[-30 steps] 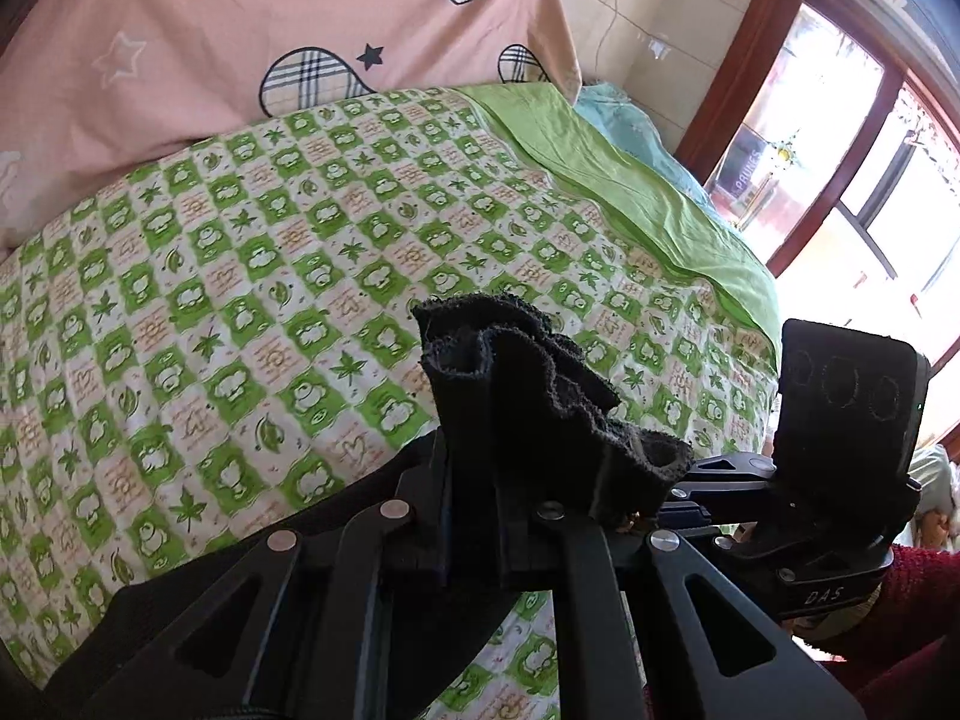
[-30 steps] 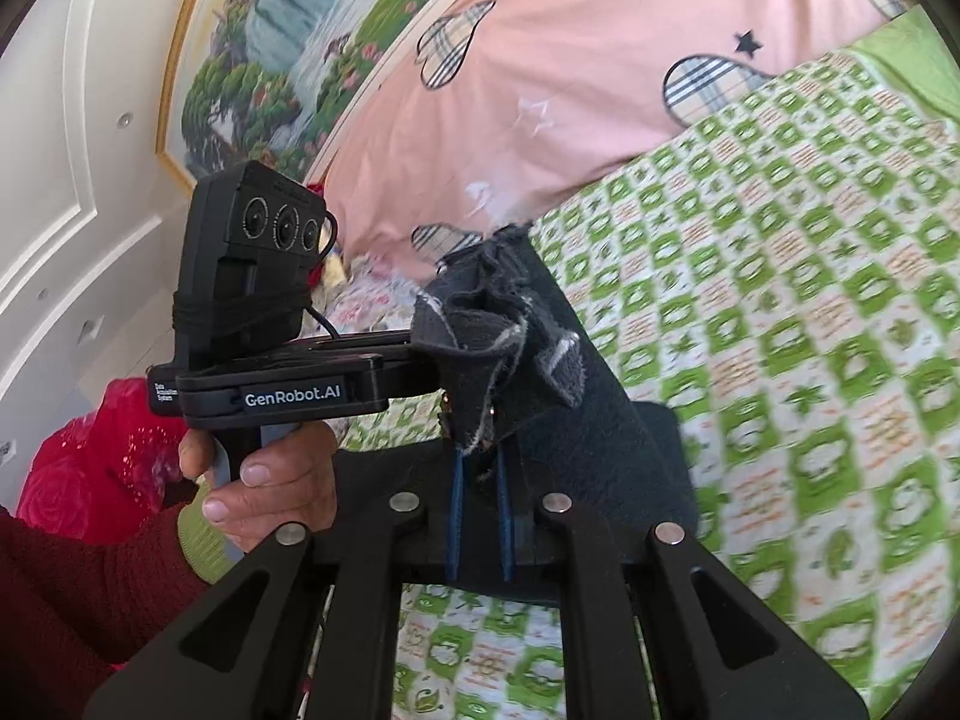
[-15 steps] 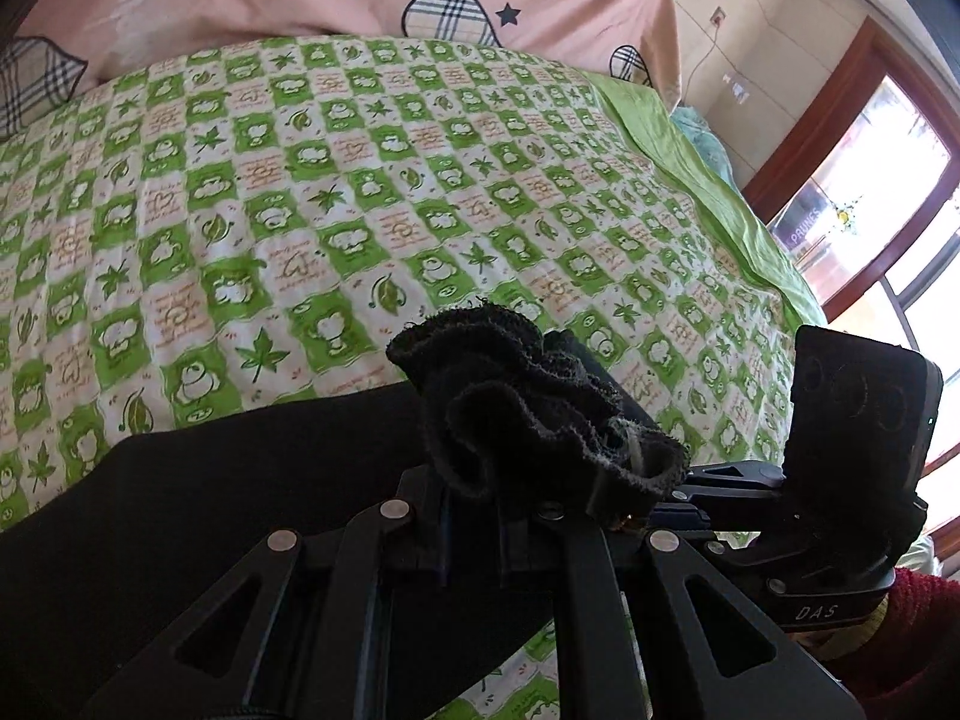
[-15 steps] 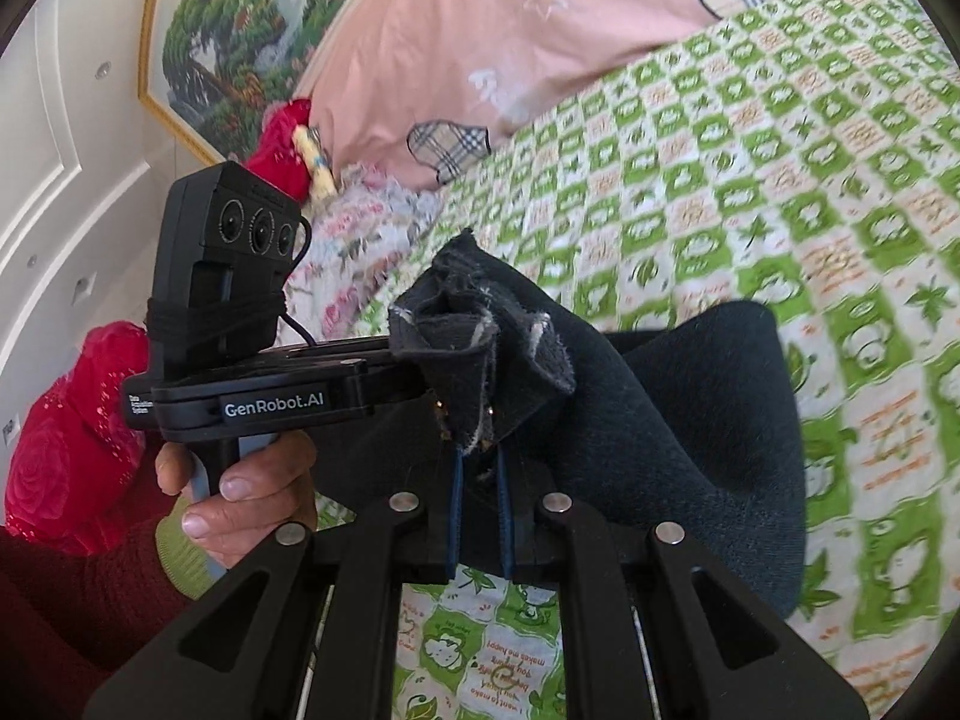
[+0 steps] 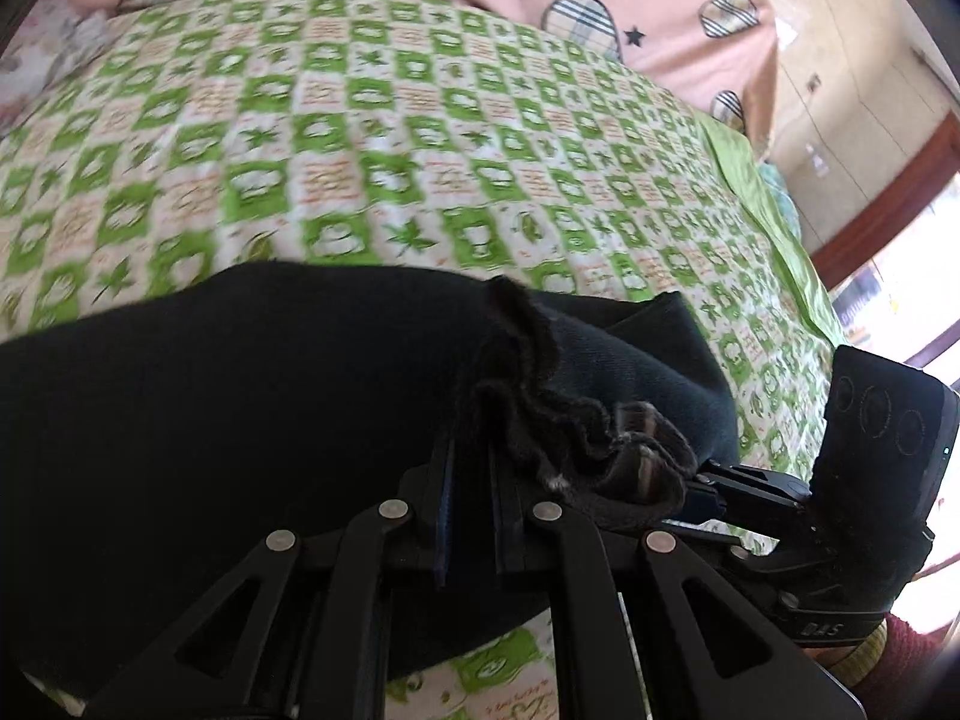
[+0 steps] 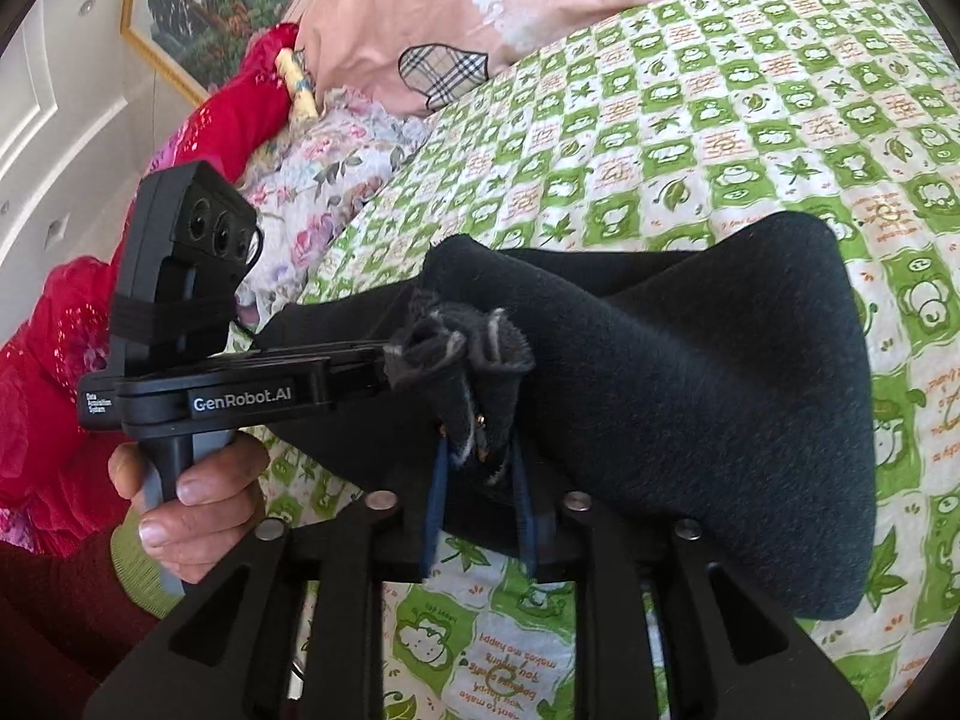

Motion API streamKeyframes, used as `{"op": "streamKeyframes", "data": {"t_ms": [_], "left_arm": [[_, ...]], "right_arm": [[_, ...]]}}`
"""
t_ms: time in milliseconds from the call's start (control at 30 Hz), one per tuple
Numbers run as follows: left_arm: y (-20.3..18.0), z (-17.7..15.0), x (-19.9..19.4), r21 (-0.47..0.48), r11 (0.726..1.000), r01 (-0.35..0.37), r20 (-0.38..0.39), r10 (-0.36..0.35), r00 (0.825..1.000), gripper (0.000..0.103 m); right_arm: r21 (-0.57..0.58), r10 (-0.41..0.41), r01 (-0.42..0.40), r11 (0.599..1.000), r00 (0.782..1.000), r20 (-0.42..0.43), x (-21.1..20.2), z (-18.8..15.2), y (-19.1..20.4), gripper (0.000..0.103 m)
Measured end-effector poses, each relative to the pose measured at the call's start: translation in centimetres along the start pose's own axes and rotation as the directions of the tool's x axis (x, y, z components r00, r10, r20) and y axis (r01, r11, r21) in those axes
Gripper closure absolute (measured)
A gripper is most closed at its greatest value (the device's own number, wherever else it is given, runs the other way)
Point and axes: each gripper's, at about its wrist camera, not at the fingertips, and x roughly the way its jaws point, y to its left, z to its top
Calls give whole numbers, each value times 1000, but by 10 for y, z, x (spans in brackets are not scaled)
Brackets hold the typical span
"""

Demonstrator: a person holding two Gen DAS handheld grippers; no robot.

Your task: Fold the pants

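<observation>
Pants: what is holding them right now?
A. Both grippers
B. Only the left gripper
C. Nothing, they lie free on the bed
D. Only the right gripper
A: the left gripper and the right gripper each have their jaws shut on a bunched edge of the black pants.

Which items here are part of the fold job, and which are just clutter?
In the job:
- pants, black, spread on the bed
- left tool, shut on the pants
- right tool, shut on the pants

Lying about:
- green checked bedspread
- pink quilt
- floral pillow
- red cloth
- framed painting
</observation>
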Motion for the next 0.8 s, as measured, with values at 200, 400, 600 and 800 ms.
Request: {"op": "streamKeyframes", "data": {"t_ms": [200, 400, 600, 800], "left_arm": [[32, -21, -35, -143, 989, -36, 57, 45, 997, 91], [65, -43, -73, -274, 959, -70, 110, 103, 989, 81], [95, -64, -103, -371, 925, -82, 141, 143, 980, 72], [115, -82, -124, -457, 879, -133, 161, 229, 960, 58]], "right_arm": [[-71, 23, -26, 997, 999, -37, 5, 0, 26, 58], [-119, 61, -66, 991, 997, -42, 8, 13, 49, 58], [-170, 83, -91, 981, 995, -55, 18, 26, 70, 58], [-215, 92, -108, 971, 992, -82, 34, 37, 88, 58]]}}
